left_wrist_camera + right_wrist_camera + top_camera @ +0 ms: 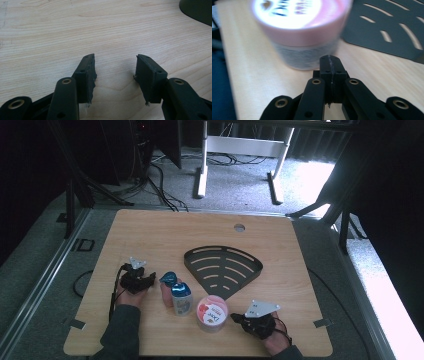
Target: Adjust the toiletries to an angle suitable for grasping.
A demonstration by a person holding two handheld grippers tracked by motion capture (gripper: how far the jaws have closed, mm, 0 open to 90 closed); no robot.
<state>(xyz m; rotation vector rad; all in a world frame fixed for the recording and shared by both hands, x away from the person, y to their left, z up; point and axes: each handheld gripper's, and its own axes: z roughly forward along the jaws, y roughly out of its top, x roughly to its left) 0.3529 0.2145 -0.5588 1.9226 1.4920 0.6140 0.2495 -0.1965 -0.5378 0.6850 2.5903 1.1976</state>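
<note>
One tub, two bottles, one rack, two claws

Round pink-lidded tub at 6 o'clock on table — lid label reads "Dove"; smaller print below illegible. Bottle label at its 9 o'clock — unreadable.

One wooden desk carrying one black slotted fan-shaped tray, one pink-lidded tub, two small bottles standing side by side, one blue-capped and one pink with a blue cap, and two hand-held claws.
</note>
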